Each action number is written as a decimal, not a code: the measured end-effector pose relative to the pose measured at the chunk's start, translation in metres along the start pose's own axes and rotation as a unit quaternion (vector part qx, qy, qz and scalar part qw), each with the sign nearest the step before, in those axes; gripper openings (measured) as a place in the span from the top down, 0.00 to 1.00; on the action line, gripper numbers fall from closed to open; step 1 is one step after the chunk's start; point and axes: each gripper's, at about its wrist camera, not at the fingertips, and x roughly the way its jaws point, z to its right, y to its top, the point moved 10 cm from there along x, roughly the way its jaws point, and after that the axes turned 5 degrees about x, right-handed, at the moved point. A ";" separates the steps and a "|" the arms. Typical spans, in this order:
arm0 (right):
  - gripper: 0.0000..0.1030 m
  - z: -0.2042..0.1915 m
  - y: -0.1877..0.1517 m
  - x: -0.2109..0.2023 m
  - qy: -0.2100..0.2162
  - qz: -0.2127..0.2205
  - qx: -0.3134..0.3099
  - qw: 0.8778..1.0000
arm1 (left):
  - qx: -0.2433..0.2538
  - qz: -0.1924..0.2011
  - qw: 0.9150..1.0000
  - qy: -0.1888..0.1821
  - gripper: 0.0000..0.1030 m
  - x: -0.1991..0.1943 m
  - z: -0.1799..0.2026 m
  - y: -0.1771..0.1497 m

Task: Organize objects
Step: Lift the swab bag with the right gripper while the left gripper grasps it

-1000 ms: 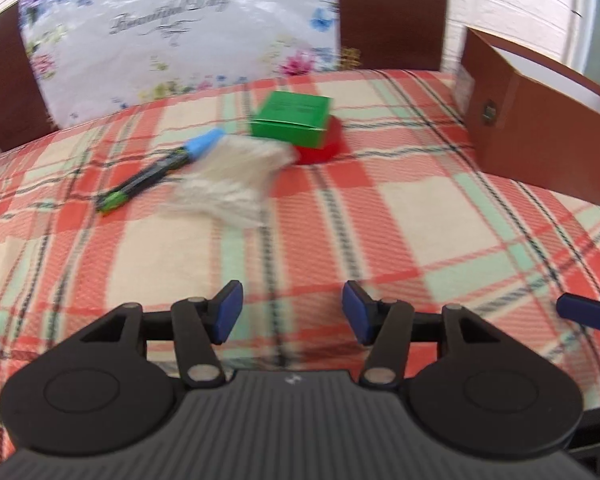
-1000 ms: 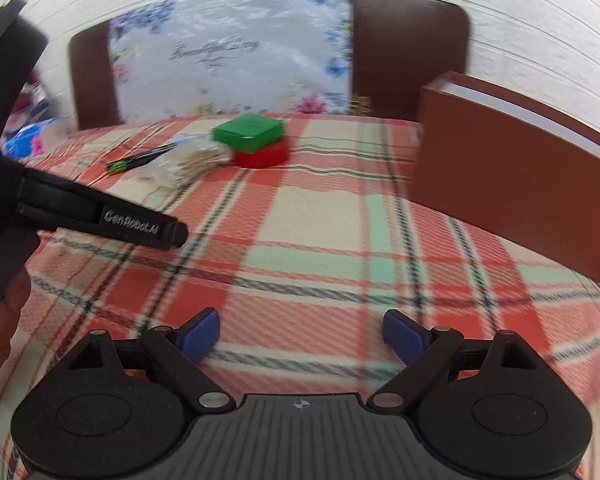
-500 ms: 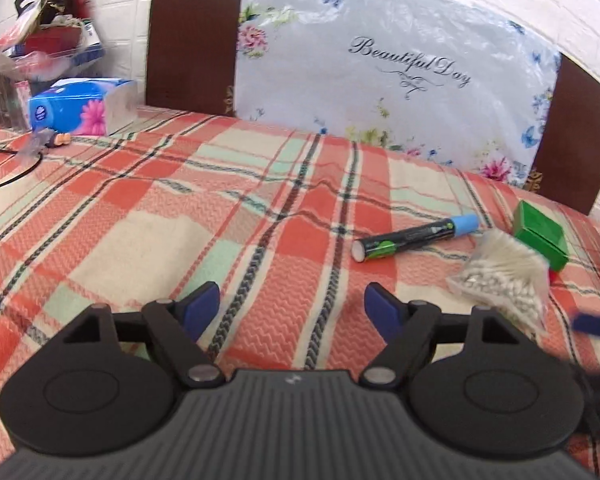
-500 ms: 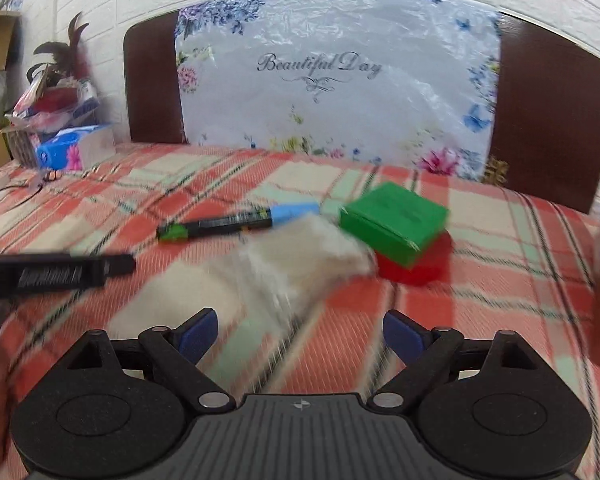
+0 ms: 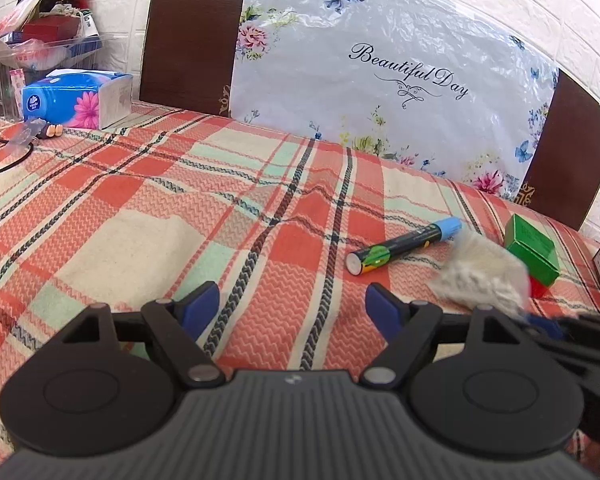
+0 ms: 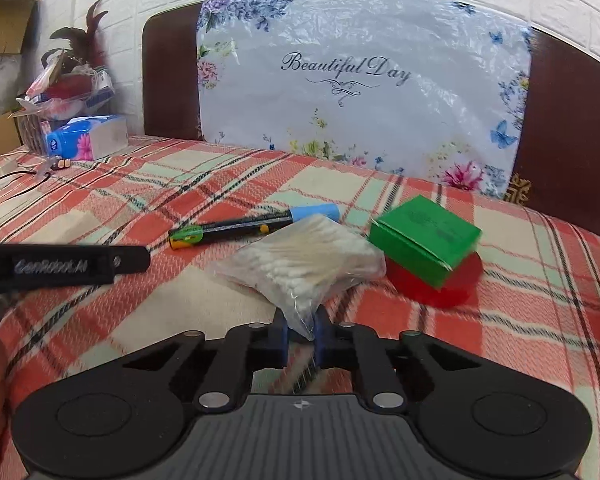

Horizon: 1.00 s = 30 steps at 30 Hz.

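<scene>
One bag (image 6: 300, 260) (cotton swabs inside) pinched by right tool (image 6: 301, 336).

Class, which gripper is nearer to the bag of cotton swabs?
The right. The right gripper is shut on a corner of the bag of cotton swabs. The left gripper is open over bare cloth, left of the bag.

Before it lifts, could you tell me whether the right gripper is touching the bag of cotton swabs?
Touching: the right wrist view shows the right gripper pinching a corner of the bag of cotton swabs.
</scene>
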 end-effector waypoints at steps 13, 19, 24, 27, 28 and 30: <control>0.27 0.083 -0.097 -0.147 -0.051 -0.021 0.060 0.997 | 0.066 -0.032 0.997 0.009 0.16 0.000 0.020 -0.005; 0.25 0.088 -0.101 -0.159 -0.041 -0.012 0.072 0.996 | 0.081 -0.074 0.982 -0.155 0.16 -0.047 0.112 -0.015; 0.22 0.072 -0.078 -0.137 -0.019 -0.005 0.042 0.999 | 0.102 -0.122 0.957 -0.243 0.06 -0.069 0.182 -0.033; 0.24 0.062 -0.069 -0.111 -0.013 -0.009 0.025 1.000 | 0.107 -0.173 0.948 -0.246 0.09 -0.055 0.201 -0.055; 0.42 0.059 -0.071 -0.101 -0.003 -0.021 0.026 0.999 | 0.126 -0.177 0.949 -0.229 0.12 -0.049 0.205 -0.062; 0.52 0.059 -0.070 -0.095 -0.008 -0.015 0.030 0.999 | 0.161 -0.153 0.950 -0.219 0.35 -0.055 0.214 -0.062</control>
